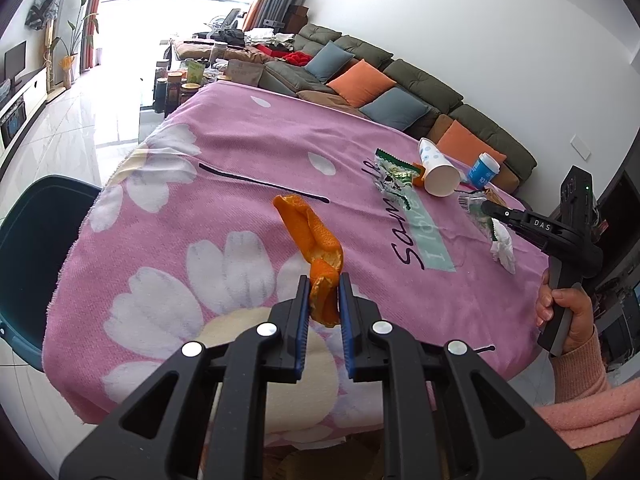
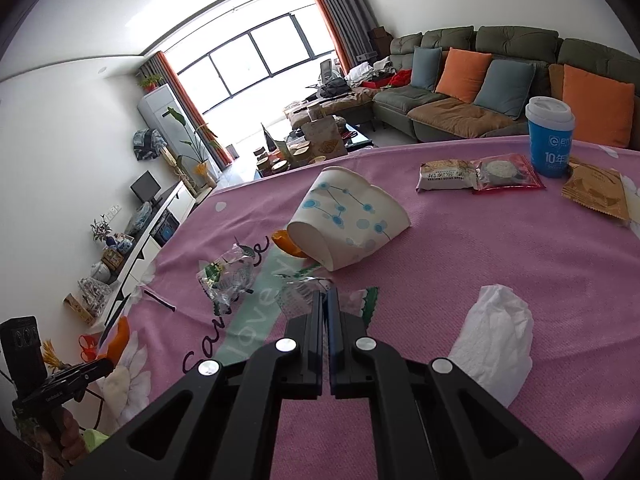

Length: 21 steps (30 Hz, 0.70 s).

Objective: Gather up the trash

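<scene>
My left gripper [image 1: 324, 282] is shut on a long orange peel [image 1: 314, 236] and holds it above the pink flowered tablecloth [image 1: 240, 152]. A dark bin [image 1: 36, 240] stands off the table's left edge. My right gripper [image 2: 327, 294] is shut on a clear plastic wrapper [image 2: 298, 294] with a green edge, lying on the cloth. In the left wrist view the right gripper [image 1: 486, 208] rests at that wrapper [image 1: 474, 204]. A crumpled white tissue [image 2: 494, 340] lies to its right. A tipped paper cup [image 2: 348, 220] with blue dots covers another peel piece [image 2: 286, 242].
A second clear wrapper [image 2: 228, 276] lies left of the right gripper. Snack packets [image 2: 480, 174], a brown packet [image 2: 596, 192] and an upright blue cup [image 2: 550, 138] sit at the far right. A green sofa [image 2: 460, 80] with cushions runs behind the table.
</scene>
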Motion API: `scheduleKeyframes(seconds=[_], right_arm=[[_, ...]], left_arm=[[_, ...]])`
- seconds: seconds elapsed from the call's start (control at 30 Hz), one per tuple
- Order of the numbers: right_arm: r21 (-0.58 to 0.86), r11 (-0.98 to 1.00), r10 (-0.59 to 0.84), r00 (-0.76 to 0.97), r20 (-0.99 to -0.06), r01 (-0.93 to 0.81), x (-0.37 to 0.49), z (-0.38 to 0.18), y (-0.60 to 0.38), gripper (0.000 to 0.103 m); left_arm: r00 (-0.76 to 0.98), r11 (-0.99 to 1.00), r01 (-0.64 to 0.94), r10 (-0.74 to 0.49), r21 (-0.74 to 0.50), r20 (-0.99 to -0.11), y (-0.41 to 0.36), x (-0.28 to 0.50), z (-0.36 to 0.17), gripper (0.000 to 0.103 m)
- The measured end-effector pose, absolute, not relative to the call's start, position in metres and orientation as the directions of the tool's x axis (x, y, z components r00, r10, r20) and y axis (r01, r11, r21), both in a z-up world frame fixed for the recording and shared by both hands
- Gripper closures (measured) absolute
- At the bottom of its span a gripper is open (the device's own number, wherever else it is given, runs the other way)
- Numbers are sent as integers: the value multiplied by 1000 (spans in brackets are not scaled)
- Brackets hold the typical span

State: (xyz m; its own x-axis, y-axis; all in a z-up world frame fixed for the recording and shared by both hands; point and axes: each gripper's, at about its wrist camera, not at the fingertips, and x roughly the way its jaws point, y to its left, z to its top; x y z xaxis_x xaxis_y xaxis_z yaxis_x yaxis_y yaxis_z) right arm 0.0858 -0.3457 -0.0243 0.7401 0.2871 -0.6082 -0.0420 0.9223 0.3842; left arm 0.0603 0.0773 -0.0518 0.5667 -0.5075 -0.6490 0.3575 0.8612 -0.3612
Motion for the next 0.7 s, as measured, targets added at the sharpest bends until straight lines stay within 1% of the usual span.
scheduleKeyframes(seconds=[0.5, 0.7], right_arm=[[496, 811, 563, 646, -515, -311, 92, -4, -258, 102], [511, 767, 632, 590, -502, -388, 103, 0, -223, 102]], left_arm=[[619, 885, 335, -466, -324, -632, 92, 50, -36, 89], [648, 899, 302, -437, -317, -624, 107, 44, -31, 89]])
